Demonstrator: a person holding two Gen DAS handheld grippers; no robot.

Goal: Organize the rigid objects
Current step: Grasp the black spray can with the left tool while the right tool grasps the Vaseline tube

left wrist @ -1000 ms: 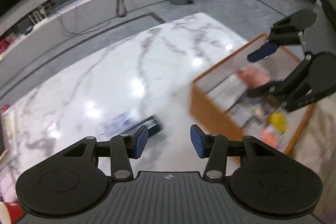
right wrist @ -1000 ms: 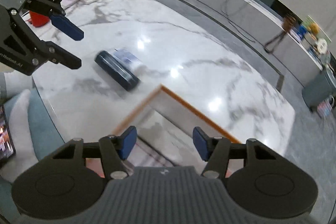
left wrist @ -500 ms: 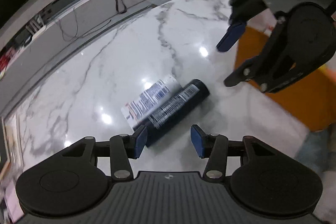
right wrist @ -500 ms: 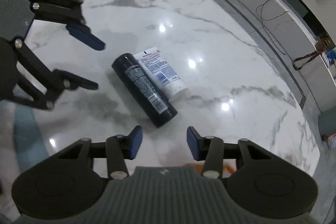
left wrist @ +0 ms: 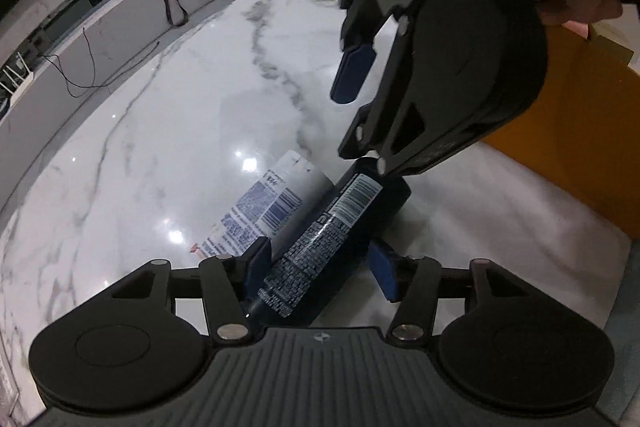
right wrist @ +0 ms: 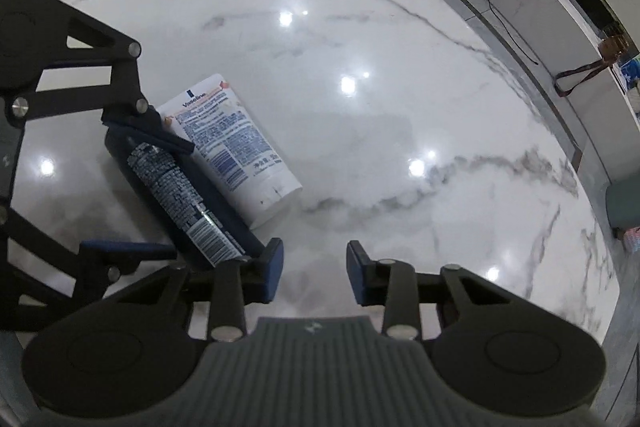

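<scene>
A dark navy bottle (left wrist: 332, 239) is laid flat on the marble table (left wrist: 160, 131), its long axis running diagonally away from the left gripper (left wrist: 318, 275) toward the orange box (left wrist: 580, 147); a white tube (right wrist: 236, 151) is laid parallel, touching it; the bottle's near end is straddled by the left jaws, which are opening, pads not seen pressing; the right gripper (right wrist: 314, 271), narrow and closing on nothing, is placed just beside the bottle's far end; the box's contents cannot be seen.
</scene>
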